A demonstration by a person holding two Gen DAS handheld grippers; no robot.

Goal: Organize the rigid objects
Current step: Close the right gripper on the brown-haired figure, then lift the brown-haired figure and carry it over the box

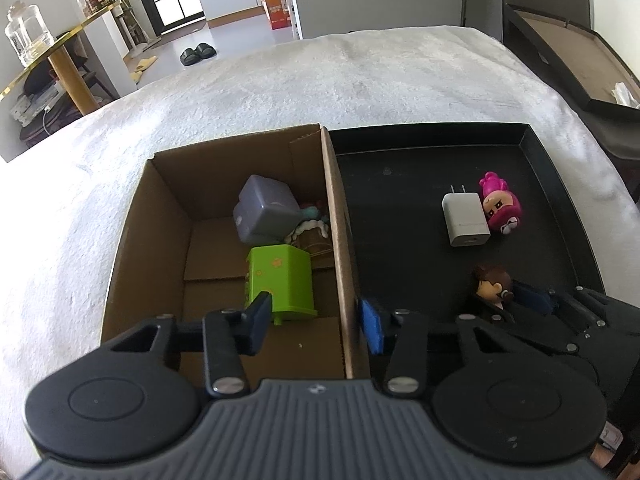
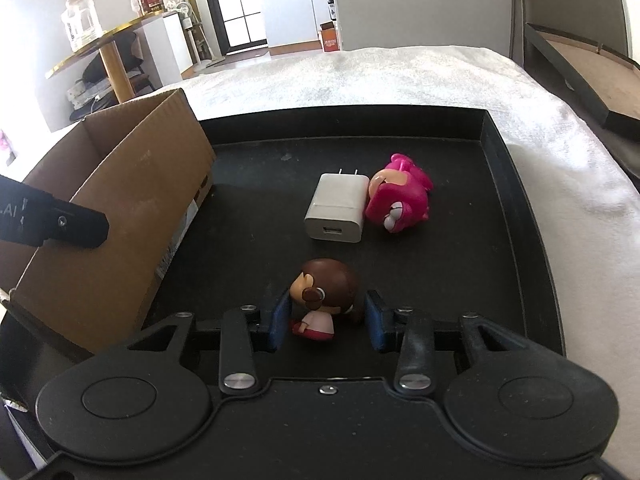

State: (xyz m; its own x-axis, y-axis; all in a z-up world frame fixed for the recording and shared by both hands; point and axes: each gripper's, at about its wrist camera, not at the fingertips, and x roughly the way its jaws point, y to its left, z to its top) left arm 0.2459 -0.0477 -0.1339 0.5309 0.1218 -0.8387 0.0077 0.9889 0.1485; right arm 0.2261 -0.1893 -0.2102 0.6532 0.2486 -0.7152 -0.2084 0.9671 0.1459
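A brown-haired figurine (image 2: 328, 284) stands upright near the front of the black tray (image 2: 256, 208). My right gripper (image 2: 326, 320) is shut on it, one blue pad at each side of its head. Farther back on the tray a white charger (image 2: 338, 210) lies against a pink figurine (image 2: 400, 200). My left gripper (image 1: 316, 324) hangs open over the right wall of the cardboard box (image 1: 160, 216), with one pad inside the box and one over the tray. Inside the box are a green toy (image 1: 280, 280), a grey-purple cube (image 1: 266, 210) and a small cake-like toy (image 1: 310, 236).
Box and tray sit side by side on a white fluffy blanket (image 1: 280, 92). A dark open case (image 1: 568, 60) lies beyond the blanket at the right. At the far left stands a gold-legged table (image 1: 68, 64) with a glass jar on it.
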